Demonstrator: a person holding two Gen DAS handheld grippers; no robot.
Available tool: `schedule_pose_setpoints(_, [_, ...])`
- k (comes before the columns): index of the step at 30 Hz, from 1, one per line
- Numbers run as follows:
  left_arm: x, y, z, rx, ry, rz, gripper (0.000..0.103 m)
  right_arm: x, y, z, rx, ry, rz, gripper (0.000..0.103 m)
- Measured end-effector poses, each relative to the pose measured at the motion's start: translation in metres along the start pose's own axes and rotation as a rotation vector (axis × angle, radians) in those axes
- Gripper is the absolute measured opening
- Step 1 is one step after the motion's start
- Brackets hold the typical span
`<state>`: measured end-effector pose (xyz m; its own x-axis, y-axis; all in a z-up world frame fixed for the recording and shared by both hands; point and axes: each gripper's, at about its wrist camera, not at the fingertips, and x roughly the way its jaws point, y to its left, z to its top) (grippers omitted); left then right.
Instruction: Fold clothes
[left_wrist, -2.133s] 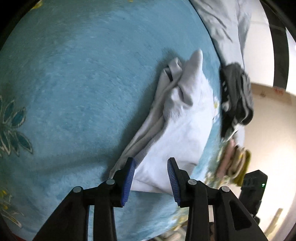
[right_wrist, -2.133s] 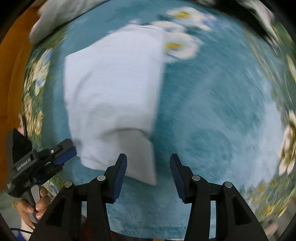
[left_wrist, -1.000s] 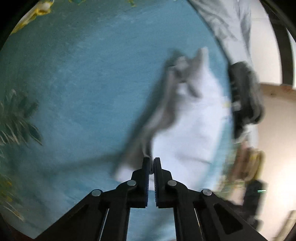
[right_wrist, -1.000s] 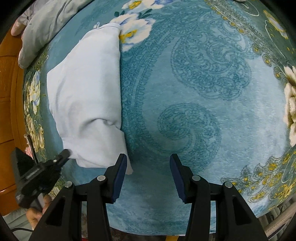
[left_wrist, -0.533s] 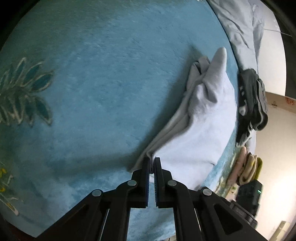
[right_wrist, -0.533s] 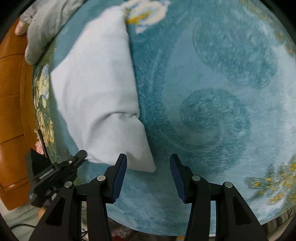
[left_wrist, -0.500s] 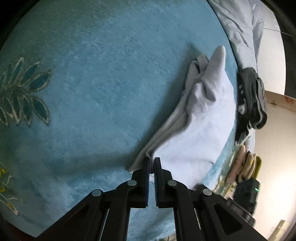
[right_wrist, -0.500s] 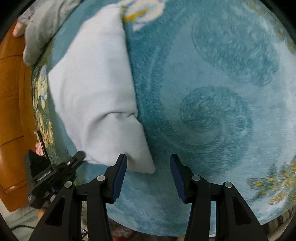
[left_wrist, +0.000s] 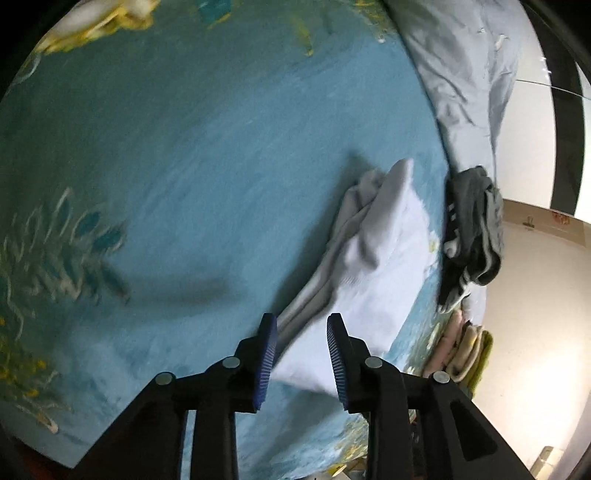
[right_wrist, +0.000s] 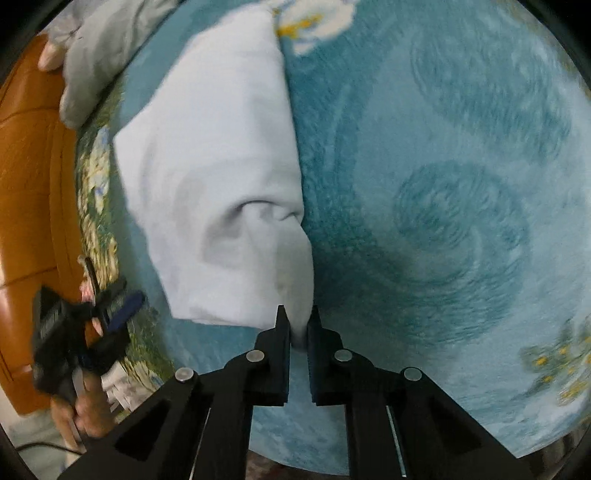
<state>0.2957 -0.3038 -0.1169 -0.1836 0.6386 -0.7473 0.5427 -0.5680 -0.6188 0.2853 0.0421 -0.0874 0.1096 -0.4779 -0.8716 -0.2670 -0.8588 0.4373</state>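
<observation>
Right wrist view had the right gripper (right_wrist: 297, 323) at the bottom centre, its jaws pressed nearly together and pinching the near corner of the white garment (right_wrist: 221, 177). A small tuft of cloth showed in the narrow slit between the jaws. From that pinched corner the garment ran away from the camera in a long folded slab, its right edge straight, with a soft hollow crease a little beyond the grip. It lay on the teal floral blanket (right_wrist: 461, 184), near that blanket's left border. At the lower left the left gripper (right_wrist: 110, 310) appeared blurred, held in a hand (right_wrist: 86, 410) just off the garment's near left corner; orange-brown wooden panelling (right_wrist: 29, 184) stood behind it. At the far top left a pale grey quilt (right_wrist: 107, 48) lay bunched.

Left wrist view showed the left gripper (left_wrist: 301, 354) with its jaws spread apart and nothing gripped between them. The near edge of the white garment (left_wrist: 373, 266) sat seen through the gap, whether the blue pads touched it I could not tell. The garment's layered edge stretched away up the blanket (left_wrist: 184, 166), ending in a rumpled peak. Beside it to the right lay a dark grey garment (left_wrist: 472, 229) in a heap, with a stack of folded pink and yellow cloths (left_wrist: 461, 350) nearer the blanket's edge. Farthest off, the quilt (left_wrist: 465, 66) lay crumpled.
</observation>
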Motion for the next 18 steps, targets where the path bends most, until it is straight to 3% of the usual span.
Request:
schedule_pose_setpoints(5, [0.009,-0.019,0.008,0.061,0.005,-0.014,0.033,-0.059,-0.026,-0.007,-0.141,-0.014,-0.062,0.007])
schedule_pose_setpoints(8, [0.019,-0.032,0.01,0.091,0.016,-0.025,0.038,-0.1,-0.037,0.033,-0.276,0.0,-0.207,0.007])
schedule_pose_setpoints(10, [0.026,-0.039,0.013,0.102,0.022,-0.035,0.039,-0.125,-0.067,0.054,-0.326,0.003,-0.309,0.007])
schedule_pose_setpoints(14, [0.053,-0.052,0.019,0.132,0.078,-0.023,0.043,-0.142,-0.097,0.087,-0.307,0.011,-0.405,0.007])
schedule_pose_setpoints(18, [0.082,-0.066,0.025,0.147,0.143,-0.034,0.044,-0.137,-0.105,0.092,-0.317,0.038,-0.398,0.009])
